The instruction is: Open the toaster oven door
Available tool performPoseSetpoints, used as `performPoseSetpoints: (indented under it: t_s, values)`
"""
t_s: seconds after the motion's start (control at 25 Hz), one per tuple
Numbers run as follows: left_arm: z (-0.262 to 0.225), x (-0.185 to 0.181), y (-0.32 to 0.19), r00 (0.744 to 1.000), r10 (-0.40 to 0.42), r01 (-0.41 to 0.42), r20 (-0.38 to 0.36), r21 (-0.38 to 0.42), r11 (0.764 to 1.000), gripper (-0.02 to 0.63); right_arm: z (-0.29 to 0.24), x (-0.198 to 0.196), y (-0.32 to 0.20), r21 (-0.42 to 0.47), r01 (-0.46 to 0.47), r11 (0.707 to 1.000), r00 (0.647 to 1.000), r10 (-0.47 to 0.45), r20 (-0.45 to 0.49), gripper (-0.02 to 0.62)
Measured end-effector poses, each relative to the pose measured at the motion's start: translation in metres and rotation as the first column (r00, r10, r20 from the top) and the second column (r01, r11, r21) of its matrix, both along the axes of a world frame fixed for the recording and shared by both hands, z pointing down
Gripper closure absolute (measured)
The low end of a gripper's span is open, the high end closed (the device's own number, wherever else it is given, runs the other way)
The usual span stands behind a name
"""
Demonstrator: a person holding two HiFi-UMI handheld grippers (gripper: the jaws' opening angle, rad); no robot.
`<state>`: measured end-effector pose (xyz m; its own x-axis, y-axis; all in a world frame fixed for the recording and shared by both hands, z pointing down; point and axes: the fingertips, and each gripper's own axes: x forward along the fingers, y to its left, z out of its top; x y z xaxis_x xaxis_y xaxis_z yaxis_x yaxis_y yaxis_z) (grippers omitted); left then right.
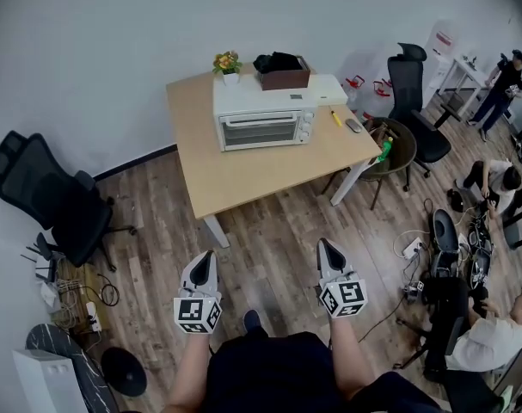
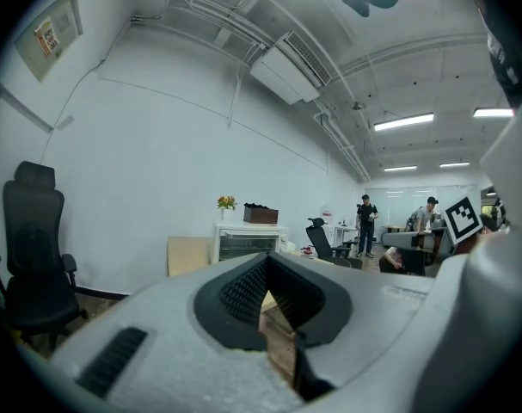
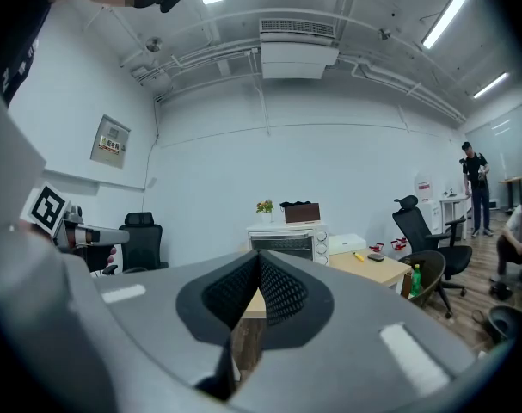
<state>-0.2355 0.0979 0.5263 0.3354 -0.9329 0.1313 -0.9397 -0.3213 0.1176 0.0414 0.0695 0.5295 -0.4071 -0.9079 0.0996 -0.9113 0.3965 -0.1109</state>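
A white toaster oven (image 1: 265, 120) stands at the back of a light wooden table (image 1: 243, 175), its glass door shut and its knobs on the right. It also shows far off in the left gripper view (image 2: 248, 241) and the right gripper view (image 3: 286, 241). My left gripper (image 1: 207, 256) and right gripper (image 1: 325, 244) hang over the wooden floor, well short of the table's front edge. In the left gripper view the left gripper (image 2: 265, 263) is shut on nothing. Likewise the right gripper (image 3: 259, 258) is shut and holds nothing.
On the oven stand a flower pot (image 1: 228, 63) and a brown box (image 1: 284, 76); a white box (image 1: 331, 89), a yellow item (image 1: 336, 117) and a remote (image 1: 353, 126) lie beside it. Black office chairs stand left (image 1: 54, 200) and right (image 1: 411, 93). People and cables (image 1: 467, 256) fill the right.
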Motion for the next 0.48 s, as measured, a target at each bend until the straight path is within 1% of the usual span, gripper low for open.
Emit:
performPoseSetpoints:
  t_s: [0.2, 0.48]
  values:
    - [0.0, -0.017, -0.018, 1.0, 0.024, -0.024, -0.005, 0.006, 1.0, 0.611, 0.003, -0.019, -0.011, 0.003, -0.009, 1.0, 1.0, 0.009, -0.022, 0.584]
    - [0.004, -0.02, -0.035, 0.999, 0.047, -0.047, -0.021, -0.006, 0.999, 0.609, 0.0, -0.03, -0.018, 0.011, -0.008, 1.0, 0.999, 0.009, -0.043, 0.584]
